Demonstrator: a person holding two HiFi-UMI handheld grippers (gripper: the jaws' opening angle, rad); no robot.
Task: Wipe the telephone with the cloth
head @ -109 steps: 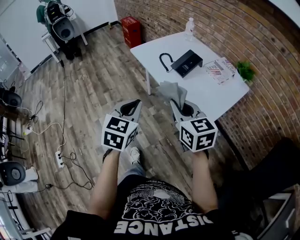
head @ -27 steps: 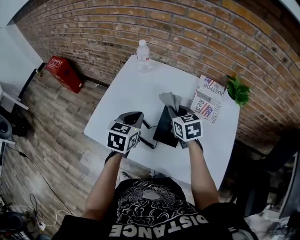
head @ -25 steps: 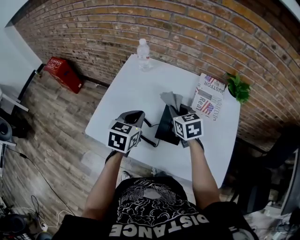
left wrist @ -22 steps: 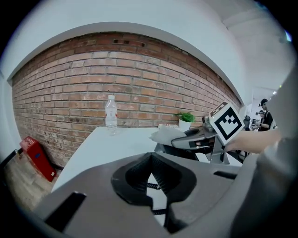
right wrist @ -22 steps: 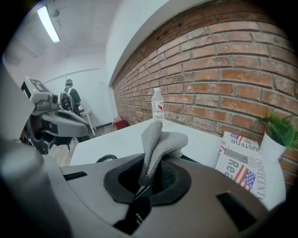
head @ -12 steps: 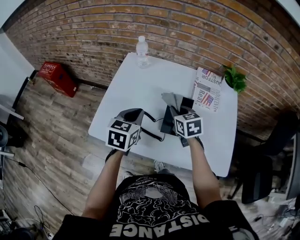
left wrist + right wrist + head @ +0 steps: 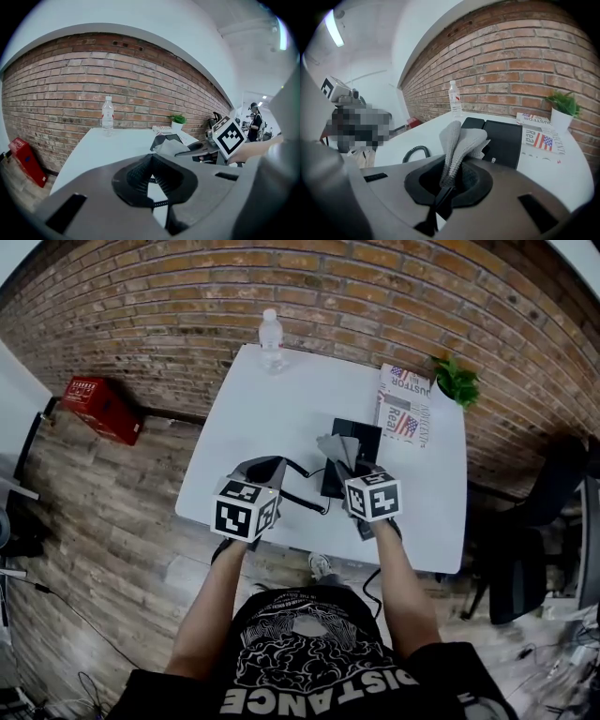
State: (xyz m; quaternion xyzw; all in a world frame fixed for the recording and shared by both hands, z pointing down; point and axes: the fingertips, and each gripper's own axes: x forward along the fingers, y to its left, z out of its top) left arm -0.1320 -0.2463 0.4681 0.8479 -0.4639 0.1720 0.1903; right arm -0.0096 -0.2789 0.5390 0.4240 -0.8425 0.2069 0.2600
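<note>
A: Where's the phone [image 7: 366, 441]?

B: Flat on the white table [image 7: 253, 418], right of the middle, its long side running away from the person. Its coiled cord [image 7: 305, 501] trails off to the left, near the table's front edge.

A: And the cloth [image 7: 335, 448]?

B: In the right gripper [image 7: 347, 468]. That gripper's own view shows both jaws closed on the grey cloth [image 7: 458, 140]. The lower end is nipped between the pads, and the rest stands up in loose folds past the tips.

A: How does the phone sit against those fingers?

B: Just ahead of them. Seen from the right gripper [image 7: 451, 176], the phone [image 7: 502, 139] lies beyond the tips and slightly right, with the cord [image 7: 411, 153] to the left. From above, the cloth's free end overlaps the phone's near end. Whether it touches, I can't tell.

A: The left gripper [image 7: 273, 466]?

B: Over the table's near left part, beside the cord and apart from the phone. The view along the left gripper [image 7: 151, 164] shows its jaws meeting at the tips, with nothing gripped. Past them, off to the right, are the cloth [image 7: 171, 147] and the phone [image 7: 164, 138].

A: Anything else on the table?

B: A bottle [image 7: 270, 332] at the far edge, a magazine [image 7: 403, 411] right of the phone, and a plant [image 7: 457, 381] at the far right corner.
</note>
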